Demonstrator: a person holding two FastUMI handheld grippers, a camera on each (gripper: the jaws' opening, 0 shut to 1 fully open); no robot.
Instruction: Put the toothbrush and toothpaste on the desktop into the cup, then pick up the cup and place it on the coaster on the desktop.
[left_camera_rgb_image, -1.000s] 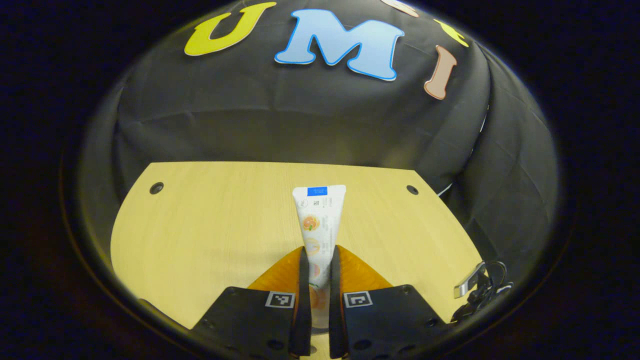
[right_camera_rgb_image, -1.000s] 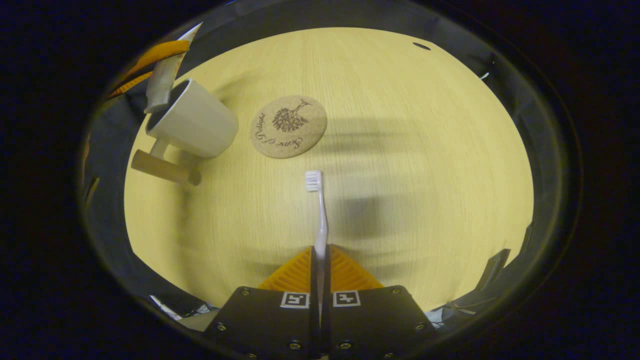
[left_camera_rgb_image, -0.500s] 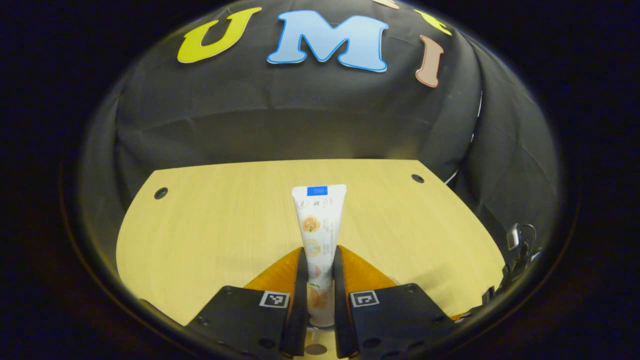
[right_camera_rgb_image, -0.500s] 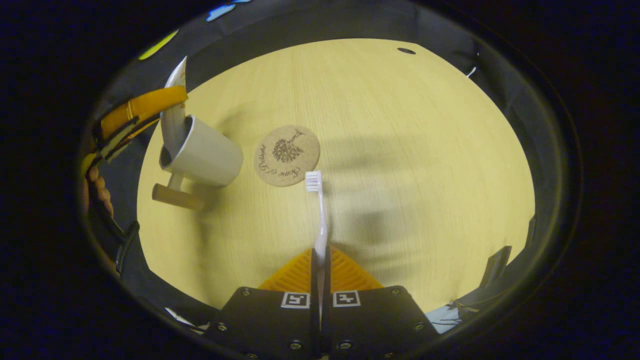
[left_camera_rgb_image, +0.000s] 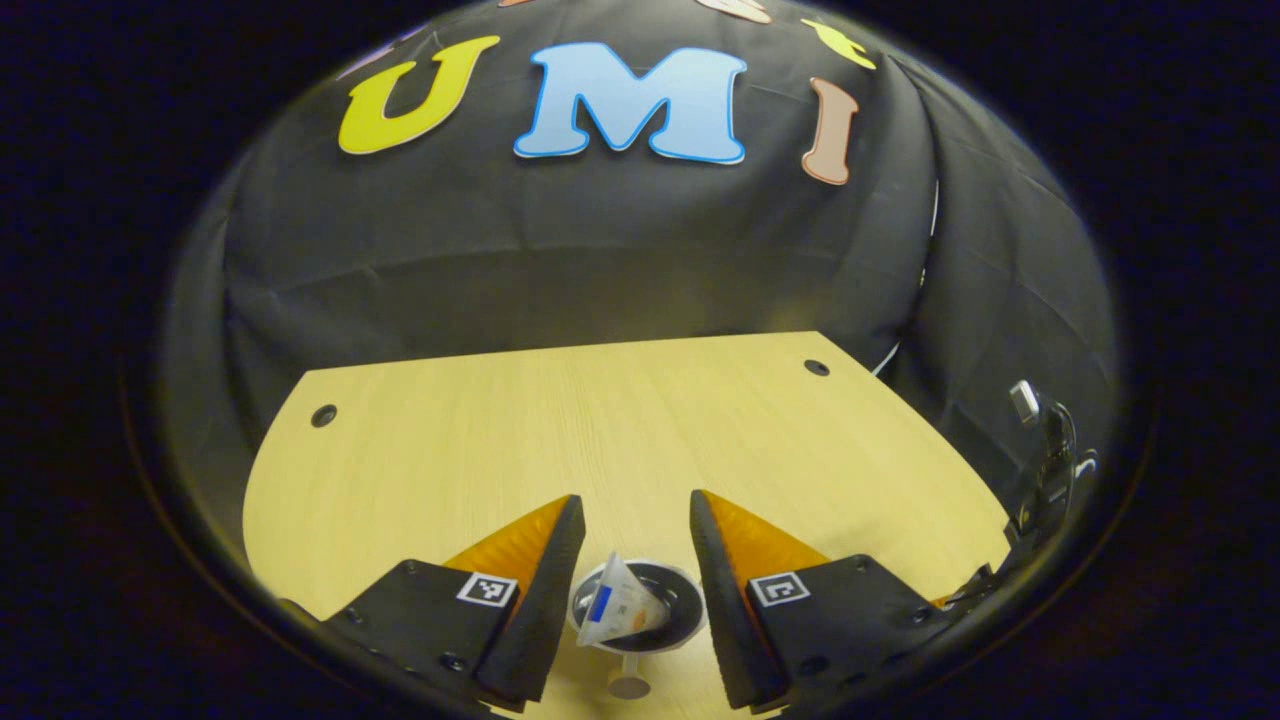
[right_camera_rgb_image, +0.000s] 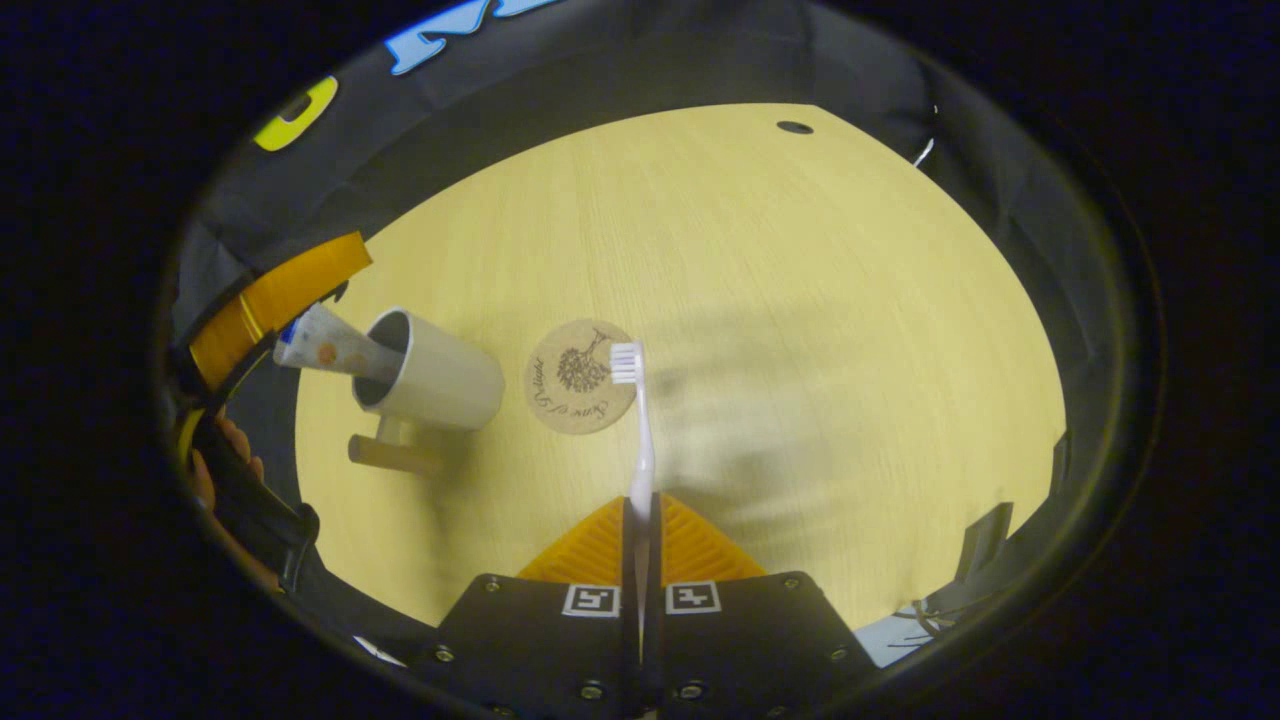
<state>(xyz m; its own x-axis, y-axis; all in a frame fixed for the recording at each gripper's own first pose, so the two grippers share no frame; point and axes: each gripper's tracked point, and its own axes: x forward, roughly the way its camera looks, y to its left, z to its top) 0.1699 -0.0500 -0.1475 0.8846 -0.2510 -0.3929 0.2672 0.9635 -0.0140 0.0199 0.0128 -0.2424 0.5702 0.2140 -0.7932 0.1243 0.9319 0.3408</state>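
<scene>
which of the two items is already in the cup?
The toothpaste: it leans out of the cup, released by the open left gripper. The toothbrush sits clamped in the right gripper.

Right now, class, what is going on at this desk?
A person is working two handheld grippers. The left gripper is open above the cup, and the toothpaste sits in the cup, leaning out over its rim. The right gripper is shut on the toothbrush, bristles forward and off the desk. The coaster lies bare beside the cup. The toothbrush is not yet in the cup, nor the cup on the coaster.
</scene>
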